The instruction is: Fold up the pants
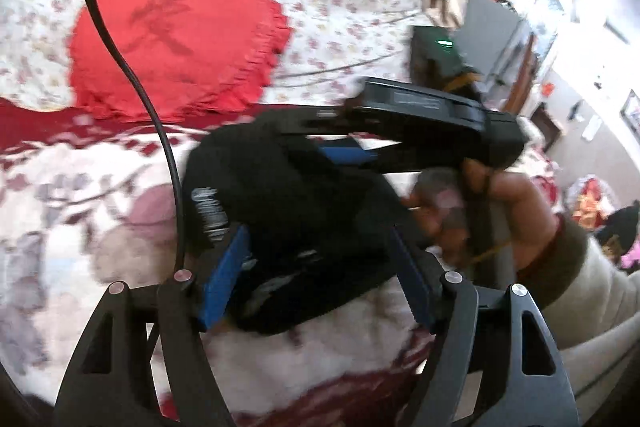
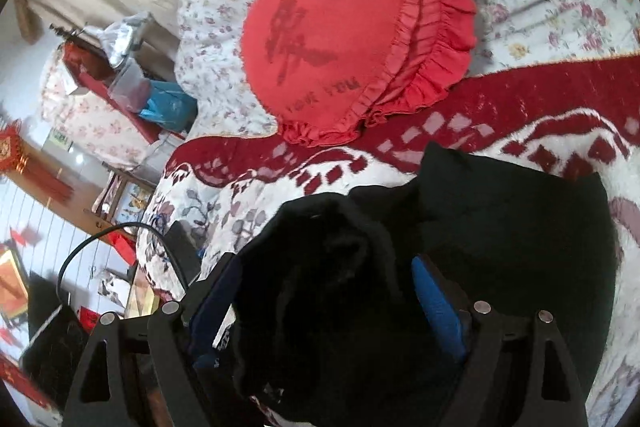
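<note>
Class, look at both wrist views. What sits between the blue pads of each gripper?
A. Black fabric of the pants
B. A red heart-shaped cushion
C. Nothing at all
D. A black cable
A: bunched black pants fill the gap in both the left gripper and the right gripper, while the red cushion lies apart on the bed.

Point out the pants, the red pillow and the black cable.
pants (image 2: 500,227), right wrist view, on the flat black fabric lying on the blanket.
red pillow (image 2: 340,35), right wrist view, on its smooth centre.
black cable (image 1: 132,79), left wrist view, on its middle stretch crossing the pillow.
</note>
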Motion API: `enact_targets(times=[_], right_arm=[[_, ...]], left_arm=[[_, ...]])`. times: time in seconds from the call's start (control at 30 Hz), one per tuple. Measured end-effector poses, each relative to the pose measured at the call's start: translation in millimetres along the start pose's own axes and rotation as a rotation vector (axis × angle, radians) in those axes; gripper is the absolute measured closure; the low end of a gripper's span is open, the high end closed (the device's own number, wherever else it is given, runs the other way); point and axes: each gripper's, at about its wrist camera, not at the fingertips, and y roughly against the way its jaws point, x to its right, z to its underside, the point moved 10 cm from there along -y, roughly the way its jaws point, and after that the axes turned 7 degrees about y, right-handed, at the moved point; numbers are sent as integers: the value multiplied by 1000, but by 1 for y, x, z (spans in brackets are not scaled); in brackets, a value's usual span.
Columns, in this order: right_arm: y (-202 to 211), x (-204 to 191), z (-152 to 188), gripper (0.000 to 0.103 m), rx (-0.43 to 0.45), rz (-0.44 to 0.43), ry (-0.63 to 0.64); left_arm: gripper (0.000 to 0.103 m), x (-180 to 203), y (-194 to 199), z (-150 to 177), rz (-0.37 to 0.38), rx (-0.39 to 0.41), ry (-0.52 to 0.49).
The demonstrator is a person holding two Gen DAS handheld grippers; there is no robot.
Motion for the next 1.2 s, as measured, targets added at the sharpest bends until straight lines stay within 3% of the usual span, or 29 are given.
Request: enact_targets(times=[0.1, 0.2, 0.3, 0.4, 0.5, 0.6, 0.67, 0.77, 0.83, 0.97, 1.03, 1.1, 1.13, 1.17, 1.2], right_arm=[[-2, -9, 4, 15, -24, 24, 45], [7, -11, 2, 15, 19, 55, 57], [22, -11, 1, 15, 34, 97, 59], [36, -36, 2, 15, 43, 25, 102], [20, -55, 14, 18, -24, -15, 136], [-19, -54, 33, 50, -126, 68, 201], [-36, -49, 36, 85, -142, 128, 252], [-25, -44, 25, 94, -65, 135, 251], [0, -39, 14, 94, 1, 167, 270], [18, -11, 18, 94, -12, 254, 266], [14, 9, 29, 92, -43, 280, 230], [21, 14, 30, 88, -11, 260, 192], [28, 14, 27, 74, 21, 248, 168], [35, 18, 23, 46, 52, 257, 147], [41, 22, 21, 36, 73, 268, 132]], left_arm=[[31, -30, 6, 7, -77, 14, 6], [31, -53, 0, 11, -102, -2, 77], [31, -54, -12, 17, -128, -18, 81], [31, -53, -21, 25, -118, -40, 82], [31, -55, -25, 28, -116, -53, 100], [31, -60, -19, 32, -125, -57, 122], [31, -61, -12, 29, -125, -45, 131], [31, -60, -8, 18, -119, -18, 139], [31, -55, -7, 8, -94, 5, 149], [31, -41, -26, -4, -48, -2, 171], [31, -37, -47, 0, -58, -40, 164], [31, -36, -66, 10, -75, -106, 164], [31, -36, -73, 15, -73, -128, 174], [31, -38, -76, 17, -72, -132, 185], [31, -40, -76, 17, -69, -131, 199]])
